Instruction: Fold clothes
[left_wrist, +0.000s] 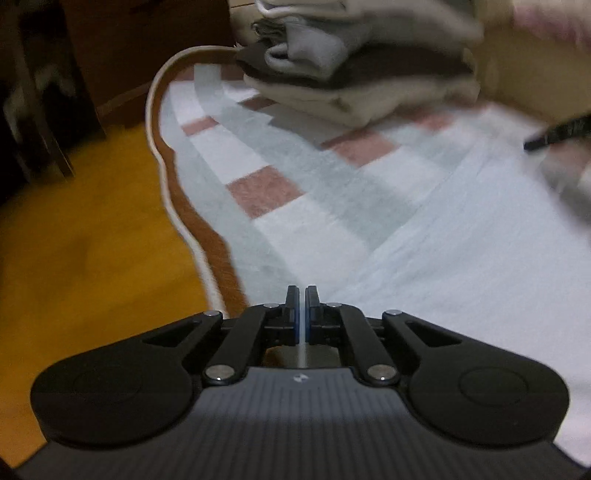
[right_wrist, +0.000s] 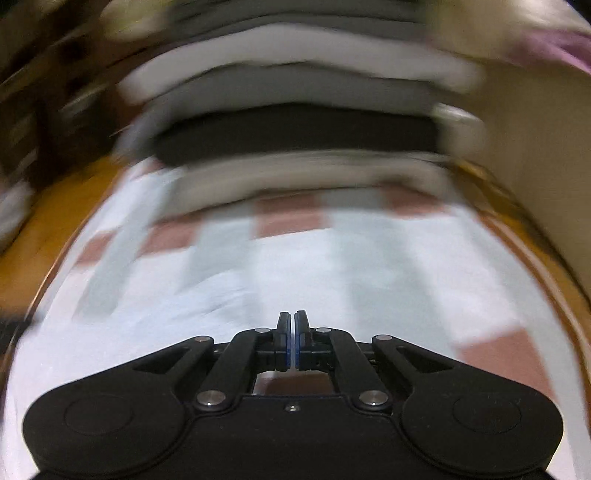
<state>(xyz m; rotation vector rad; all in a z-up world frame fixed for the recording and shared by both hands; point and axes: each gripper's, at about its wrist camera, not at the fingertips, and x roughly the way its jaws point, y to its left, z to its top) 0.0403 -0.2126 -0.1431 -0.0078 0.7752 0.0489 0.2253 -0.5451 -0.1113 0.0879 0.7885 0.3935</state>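
Folded clothes (left_wrist: 354, 74) sit stacked at the checked cloth's (left_wrist: 406, 229) far end — I see my left claw (left_wrist: 302, 291) and right claw (right_wrist: 291, 317) both clenched, empty.

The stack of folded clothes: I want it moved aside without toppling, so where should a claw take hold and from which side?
Judging from the pictures, grip low: the cream bottom garment of the stack of folded clothes, at its front folded edge facing the checked cloth. Come in level from that near side. The layers overhang unevenly, so pinching an upper grey piece would likely peel it off alone. Two claws would probably hold it steadier.
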